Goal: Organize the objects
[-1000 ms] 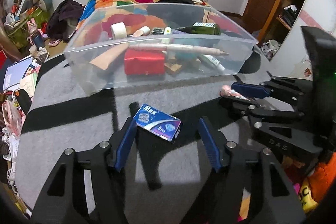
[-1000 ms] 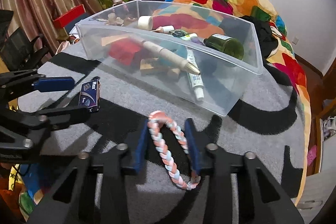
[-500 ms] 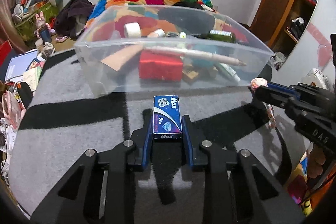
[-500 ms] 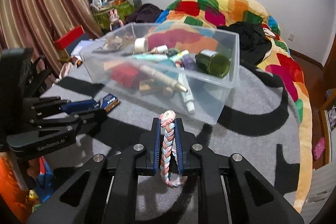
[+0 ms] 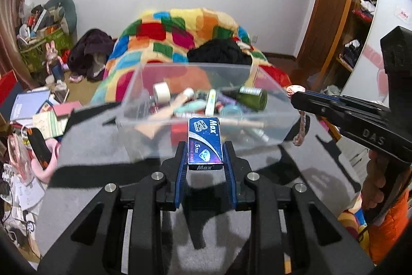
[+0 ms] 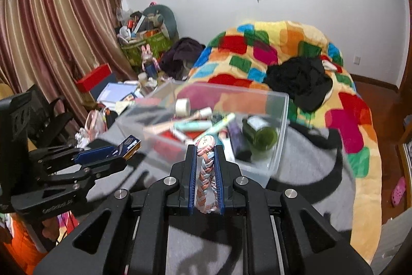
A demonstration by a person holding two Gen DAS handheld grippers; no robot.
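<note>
Both grippers have risen off the grey blanket [image 5: 90,146]: left gripper [image 5: 205,155] pinching one Max box [image 5: 204,143], right gripper [image 6: 206,161] pinching one braided bracelet [image 6: 206,172]; one cluttered clear bin [image 5: 270,125] ahead.

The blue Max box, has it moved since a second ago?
Yes. The blue Max box, then flat on the grey blanket, is clamped and lifted toward the clear bin.

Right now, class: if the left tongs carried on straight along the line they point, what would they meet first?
Most likely the near wall of the clear plastic bin, directly ahead of the left tongs and the blue Max box they grip. The gap between them is hard to judge.
</note>
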